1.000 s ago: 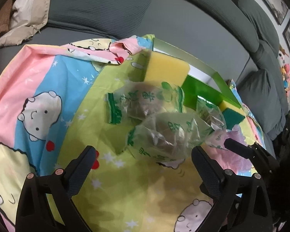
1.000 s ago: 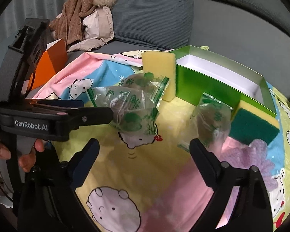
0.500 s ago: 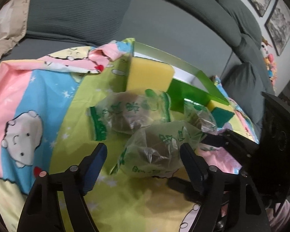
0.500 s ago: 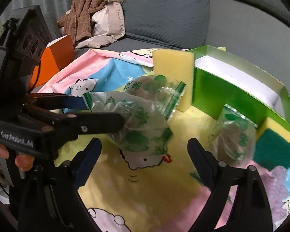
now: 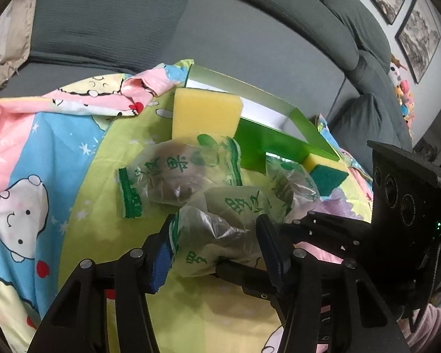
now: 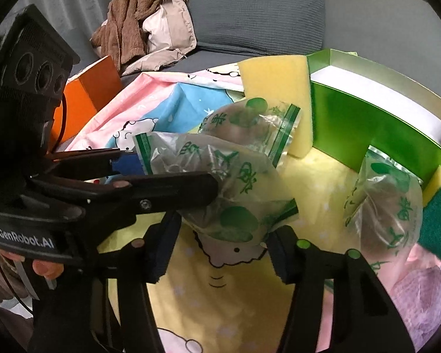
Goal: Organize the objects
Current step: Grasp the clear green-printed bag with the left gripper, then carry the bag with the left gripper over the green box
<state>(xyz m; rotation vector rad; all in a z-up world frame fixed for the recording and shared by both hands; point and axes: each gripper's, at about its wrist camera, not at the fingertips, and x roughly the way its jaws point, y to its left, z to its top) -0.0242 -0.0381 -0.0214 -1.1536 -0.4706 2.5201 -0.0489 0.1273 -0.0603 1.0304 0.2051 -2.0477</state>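
Observation:
Three clear zip bags with green print lie on a cartoon-print sheet (image 5: 44, 153). My left gripper (image 5: 217, 250) is closing on the nearest bag (image 5: 220, 229), and its pads press the bag's sides. In the right wrist view the same bag (image 6: 235, 176) sticks out of the left gripper's fingers (image 6: 191, 191). My right gripper (image 6: 223, 253) is also closing. The bag's lower end sits between its tips, with no clear squeeze. A second bag (image 5: 179, 173) lies behind. The third bag (image 6: 385, 194) leans on the green box (image 6: 344, 123).
An upright yellow sponge (image 5: 205, 111) leans on the box's left end. A yellow-and-green scouring sponge (image 6: 438, 214) and a purple cloth (image 6: 420, 288) lie at the right. An orange box (image 6: 85, 94) and heaped clothes (image 6: 144, 23) sit on the grey sofa behind.
Both grippers' jaws have narrowed a lot. The left jaws came in around the nearest bag. The right gripper has moved in toward that bag from the right.

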